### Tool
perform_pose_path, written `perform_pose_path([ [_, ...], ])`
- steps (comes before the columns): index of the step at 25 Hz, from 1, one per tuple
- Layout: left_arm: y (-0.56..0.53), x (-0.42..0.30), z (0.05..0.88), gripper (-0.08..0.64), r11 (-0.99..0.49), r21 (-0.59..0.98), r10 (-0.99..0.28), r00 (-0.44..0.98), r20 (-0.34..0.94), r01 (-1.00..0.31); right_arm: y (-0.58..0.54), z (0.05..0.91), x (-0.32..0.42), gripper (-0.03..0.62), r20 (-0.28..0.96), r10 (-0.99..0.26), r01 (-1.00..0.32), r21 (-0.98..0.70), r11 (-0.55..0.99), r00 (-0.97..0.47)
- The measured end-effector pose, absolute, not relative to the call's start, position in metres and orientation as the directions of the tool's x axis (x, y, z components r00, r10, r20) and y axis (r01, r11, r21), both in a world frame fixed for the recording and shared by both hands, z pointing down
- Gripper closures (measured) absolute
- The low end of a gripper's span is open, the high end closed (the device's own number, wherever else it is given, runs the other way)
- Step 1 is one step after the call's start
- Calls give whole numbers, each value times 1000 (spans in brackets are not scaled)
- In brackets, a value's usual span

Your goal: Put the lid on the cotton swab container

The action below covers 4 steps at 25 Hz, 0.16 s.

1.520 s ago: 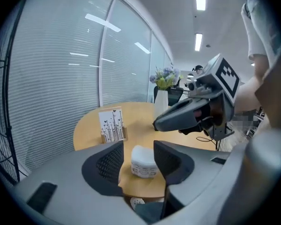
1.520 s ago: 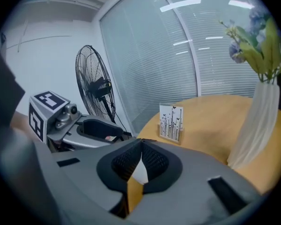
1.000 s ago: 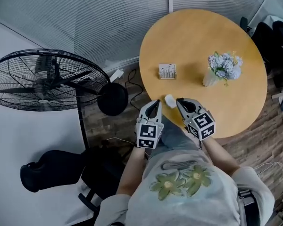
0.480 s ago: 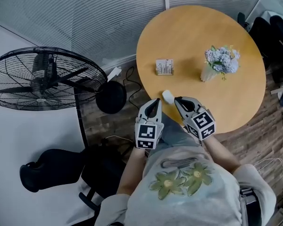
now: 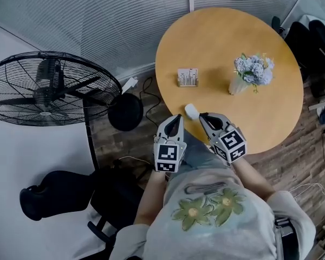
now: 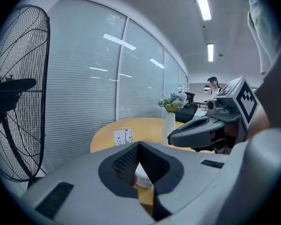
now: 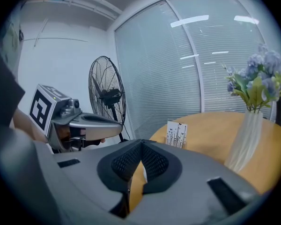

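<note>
I have both tools low in the centre of the head view, side by side over my lap and pointing at the near edge of the round desk (image 5: 227,31). The left tool (image 5: 177,118) has its jaws fully together with nothing between them. In the left gripper view the dark pads meet at the tip. The right tool (image 5: 202,116) is closed in the same way and holds nothing, and its own view shows the pads touching.

The small white cotton swab container (image 5: 191,111) sits on the desk close to its near edge, at the middle of the head view. It is just beyond the two tool tips and between them, nearer the right one. Neither tool touches it, as far as I can see. In the left gripper view a white piece with some print on it (image 6: 143,180) shows through the gap below the closed pads, lying on the wood beyond them. I cannot tell whether a lid is on it.

Farther up the desk a small card stand (image 5: 188,77) stands upright. To its right, well apart from it, is a pale vase of blue flowers (image 5: 252,72).

A large black fan (image 5: 46,88) fills the left of the head view, standing on the floor beside the desk. In the right gripper view the left tool (image 7: 118,125) shows at the left.
</note>
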<state>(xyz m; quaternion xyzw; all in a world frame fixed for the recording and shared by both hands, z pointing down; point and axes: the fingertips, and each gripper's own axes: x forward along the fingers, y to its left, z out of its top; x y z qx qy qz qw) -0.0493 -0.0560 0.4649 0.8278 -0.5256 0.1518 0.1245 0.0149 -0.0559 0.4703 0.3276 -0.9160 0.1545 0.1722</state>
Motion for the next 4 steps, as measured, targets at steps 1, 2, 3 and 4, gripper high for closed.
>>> perform_pose_path([
  [1,-56,-50,465,560,-415,48,-833,401,381,-908,-56,470,15,595,417,-547,-653,-170,738,-726],
  [2,-56,-50,464,560,-415,50,-833,401,381,-909,-56,470,14,595,418,-546,-653,-169,738,-726],
  [3,-56,-51,464,560,-414,52,-833,402,380,-909,-56,470,14,595,419,-546,-653,-169,738,-726],
  [4,-56,-51,464,560,-414,55,-833,402,379,-909,-56,470,13,595,420,-546,-653,-168,738,-725],
])
